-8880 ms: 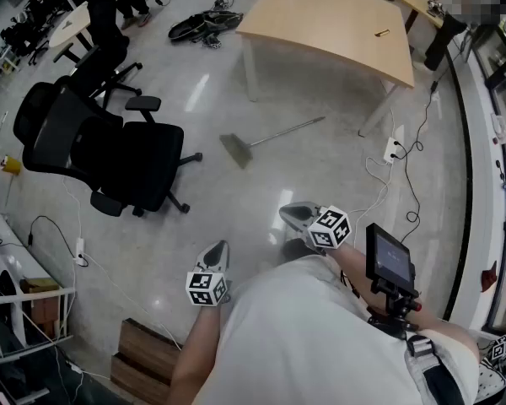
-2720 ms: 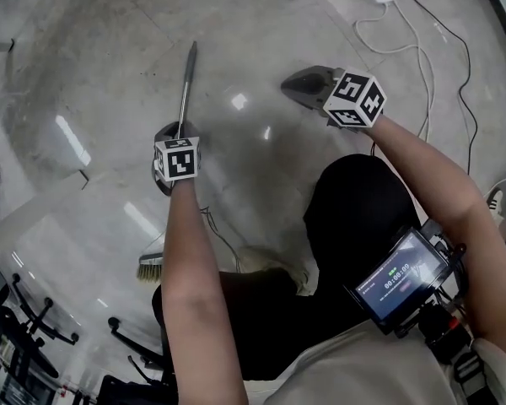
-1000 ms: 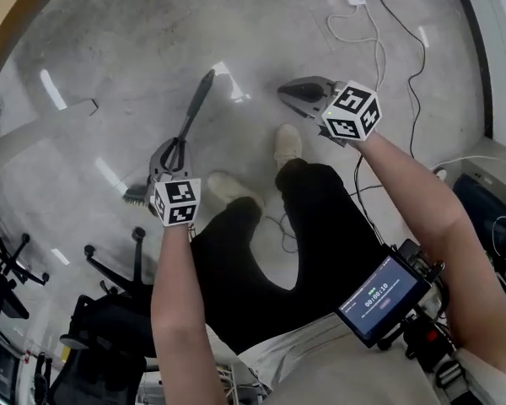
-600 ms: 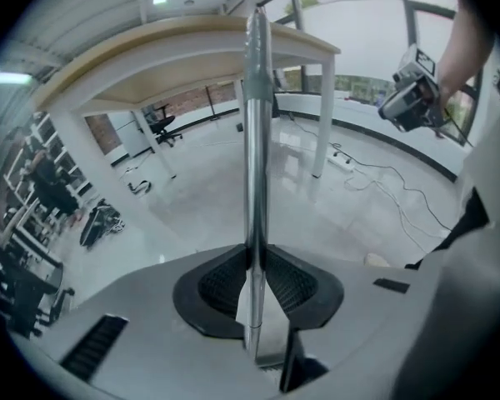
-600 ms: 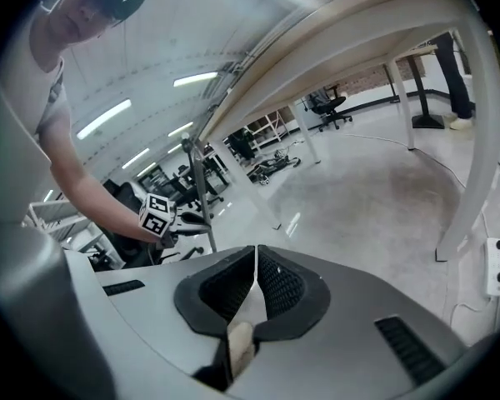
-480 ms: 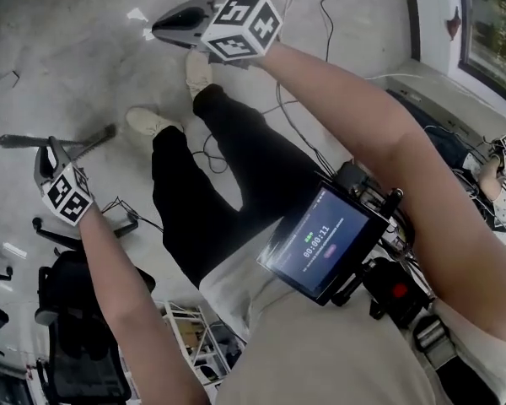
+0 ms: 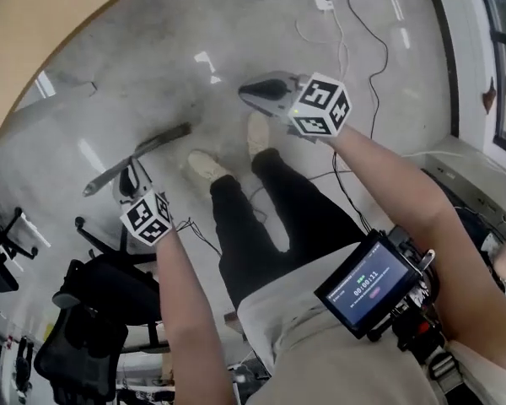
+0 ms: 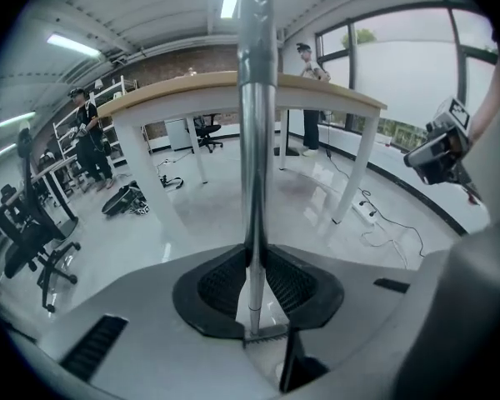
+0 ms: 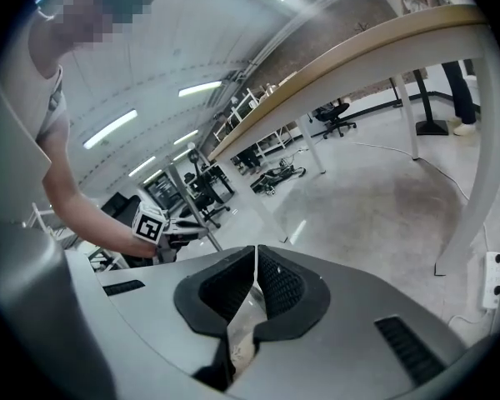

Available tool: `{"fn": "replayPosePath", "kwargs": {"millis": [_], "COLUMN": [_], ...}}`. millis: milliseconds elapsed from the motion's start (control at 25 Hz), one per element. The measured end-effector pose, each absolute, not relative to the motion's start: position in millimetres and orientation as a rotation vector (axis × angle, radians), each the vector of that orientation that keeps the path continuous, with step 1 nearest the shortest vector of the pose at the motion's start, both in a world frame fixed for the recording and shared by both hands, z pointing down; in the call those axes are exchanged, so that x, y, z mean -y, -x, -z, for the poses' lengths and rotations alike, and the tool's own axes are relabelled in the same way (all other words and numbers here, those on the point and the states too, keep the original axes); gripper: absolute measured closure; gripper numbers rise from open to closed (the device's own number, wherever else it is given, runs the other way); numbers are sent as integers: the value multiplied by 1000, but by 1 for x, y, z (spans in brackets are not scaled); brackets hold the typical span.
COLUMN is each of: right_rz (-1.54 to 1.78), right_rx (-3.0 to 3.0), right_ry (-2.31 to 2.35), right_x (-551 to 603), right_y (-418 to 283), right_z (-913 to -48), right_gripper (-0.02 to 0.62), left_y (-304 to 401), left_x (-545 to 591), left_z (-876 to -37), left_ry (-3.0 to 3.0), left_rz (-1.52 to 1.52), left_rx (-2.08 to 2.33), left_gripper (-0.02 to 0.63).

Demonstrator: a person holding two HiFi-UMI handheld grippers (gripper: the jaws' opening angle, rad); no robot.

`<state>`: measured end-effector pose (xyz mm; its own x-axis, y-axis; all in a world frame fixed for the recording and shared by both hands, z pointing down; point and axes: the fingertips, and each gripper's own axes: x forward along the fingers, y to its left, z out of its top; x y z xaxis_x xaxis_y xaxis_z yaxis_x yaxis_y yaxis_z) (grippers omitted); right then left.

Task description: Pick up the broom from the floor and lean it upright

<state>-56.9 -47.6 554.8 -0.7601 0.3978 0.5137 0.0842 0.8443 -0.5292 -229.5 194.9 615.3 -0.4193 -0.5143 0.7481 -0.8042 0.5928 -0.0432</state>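
The grey polished concrete floor (image 7: 152, 66) now lies well below everything (a second ago the person's arms reached far lower toward it), and the pale wooden surface on white legs (image 8: 183, 88) stands just ahead. The long silver metal-handled broom (image 7: 143, 152) is off the floor. It has come up with the left tool (image 7: 132, 171), whose jaws are clenched on the handle. In the left gripper view that handle runs straight up the picture, past the surface's edge toward the ceiling lights. Its brush end cannot be made out. The right tool (image 7: 246, 91) has risen too, jaws pressed together on nothing, well apart from the broom. So the pick-up looks done. What is left, I judge, is carrying the broom to a support, perhaps the surface's edge or a leg, and leaning it there.
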Motion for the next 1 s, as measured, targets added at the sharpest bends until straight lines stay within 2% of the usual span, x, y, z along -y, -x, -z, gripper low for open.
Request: {"fn": "replayPosePath", "kwargs": {"millis": [120, 400, 680, 1000], "right_rz": [-668, -690, -715, -719], "right_rx": [2372, 2390, 2357, 2331], "right_ry": [325, 322, 258, 222], "right_x": [49, 65, 92, 100], "right_y": [46, 34, 7, 0], "right_z": [-550, -556, -571, -576], "right_gripper": [572, 572, 572, 572], "left_y": [208, 218, 255, 297], "left_x": [-177, -118, -59, -45], "left_z": [-616, -621, -644, -653], "left_ry": [-1035, -920, -885, -825], "left_rz": [-501, -401, -398, -408], "left_rx": [2074, 2108, 2110, 2136], "left_gripper": [531, 531, 531, 529]}}
